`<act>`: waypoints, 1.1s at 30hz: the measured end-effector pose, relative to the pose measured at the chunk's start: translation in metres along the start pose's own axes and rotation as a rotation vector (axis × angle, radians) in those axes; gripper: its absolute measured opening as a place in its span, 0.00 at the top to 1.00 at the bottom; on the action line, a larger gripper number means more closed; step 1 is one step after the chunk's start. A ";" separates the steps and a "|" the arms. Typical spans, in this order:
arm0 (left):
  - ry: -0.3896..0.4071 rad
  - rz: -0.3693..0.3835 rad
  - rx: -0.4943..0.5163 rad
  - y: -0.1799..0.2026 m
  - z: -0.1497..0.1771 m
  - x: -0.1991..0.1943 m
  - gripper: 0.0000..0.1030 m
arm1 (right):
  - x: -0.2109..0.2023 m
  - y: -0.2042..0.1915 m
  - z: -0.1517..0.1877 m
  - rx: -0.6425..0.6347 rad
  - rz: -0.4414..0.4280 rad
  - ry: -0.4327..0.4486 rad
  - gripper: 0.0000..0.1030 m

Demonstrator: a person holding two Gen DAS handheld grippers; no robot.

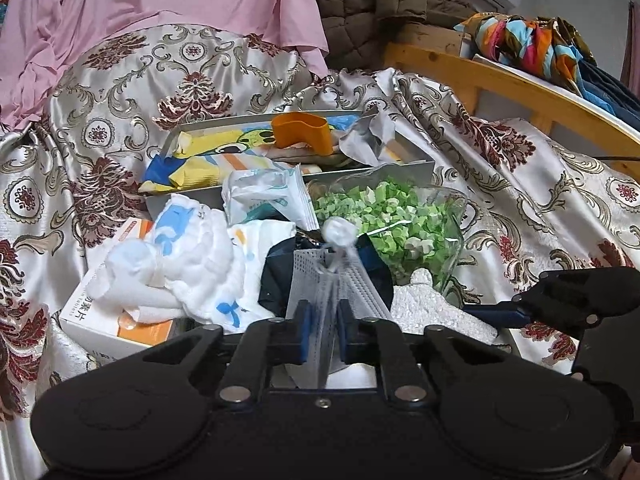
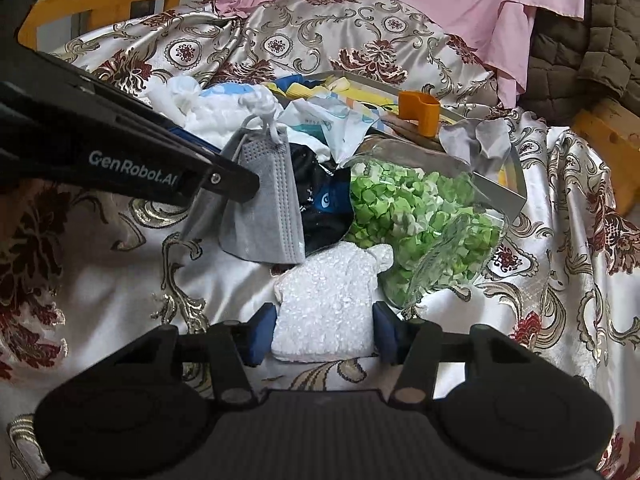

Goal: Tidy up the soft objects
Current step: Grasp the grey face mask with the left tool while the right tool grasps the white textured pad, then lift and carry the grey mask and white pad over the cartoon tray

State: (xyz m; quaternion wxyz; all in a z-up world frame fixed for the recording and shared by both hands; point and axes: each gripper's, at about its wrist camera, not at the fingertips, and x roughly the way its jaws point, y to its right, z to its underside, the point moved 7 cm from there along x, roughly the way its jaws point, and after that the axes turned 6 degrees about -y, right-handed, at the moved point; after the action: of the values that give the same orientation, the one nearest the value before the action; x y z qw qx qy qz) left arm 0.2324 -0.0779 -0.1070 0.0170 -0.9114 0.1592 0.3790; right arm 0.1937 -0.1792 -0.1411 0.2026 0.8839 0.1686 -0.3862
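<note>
One grey mask (image 2: 264,208), one white foam piece (image 2: 328,304), perhaps two trays (image 1: 416,168).

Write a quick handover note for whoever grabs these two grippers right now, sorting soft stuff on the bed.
Left gripper: shut on the grey face mask, lifted off the pile.
Right gripper: pads either side of the white foam piece; whether they press it is unclear.
The foam lies on the patterned bedspread, beside the clear bag of green bits.
White cloths and the metal tray lie behind.
Done: mask gripped. Left: placing mask and foam, sorting the rest.
</note>
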 end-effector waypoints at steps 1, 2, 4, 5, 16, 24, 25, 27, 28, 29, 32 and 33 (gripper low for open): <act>0.000 0.005 -0.002 -0.001 0.000 0.000 0.92 | -0.001 0.000 0.000 0.002 0.000 0.003 0.45; 0.001 0.007 -0.006 -0.001 0.000 -0.001 0.93 | -0.002 0.000 -0.001 0.006 -0.001 0.009 0.46; 0.006 0.008 -0.008 -0.001 0.000 -0.002 0.95 | -0.005 0.000 -0.002 0.017 0.000 0.026 0.46; 0.008 0.005 -0.009 -0.001 0.000 -0.002 0.95 | -0.008 -0.001 -0.003 0.018 0.003 0.038 0.46; 0.076 0.016 -0.047 -0.004 -0.003 -0.030 0.95 | -0.024 -0.002 -0.006 0.019 0.037 0.100 0.46; 0.216 -0.019 -0.062 -0.005 -0.015 -0.081 0.95 | -0.060 0.014 -0.014 0.148 0.032 0.179 0.46; 0.228 -0.022 -0.060 -0.004 -0.016 -0.086 0.95 | -0.067 0.015 -0.018 0.149 0.037 0.200 0.46; 0.250 -0.033 -0.054 -0.003 -0.018 -0.097 0.95 | -0.079 0.017 -0.024 0.146 0.050 0.236 0.46; 0.265 -0.041 -0.051 -0.002 -0.019 -0.104 0.95 | -0.086 0.018 -0.028 0.147 0.055 0.251 0.46; 0.280 -0.045 -0.050 -0.002 -0.021 -0.110 0.95 | -0.091 0.019 -0.031 0.148 0.057 0.265 0.46; 0.311 -0.056 -0.044 -0.002 -0.029 -0.125 0.95 | -0.106 0.022 -0.039 0.151 0.069 0.303 0.46; 0.322 -0.062 -0.039 -0.002 -0.032 -0.131 0.95 | -0.111 0.024 -0.042 0.157 0.073 0.315 0.46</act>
State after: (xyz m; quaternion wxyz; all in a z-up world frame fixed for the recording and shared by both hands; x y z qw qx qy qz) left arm 0.1686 -0.0447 0.0066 -0.0150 -0.9650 0.1244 0.2305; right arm 0.1586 -0.1949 -0.0258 0.1181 0.9522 0.1354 -0.2472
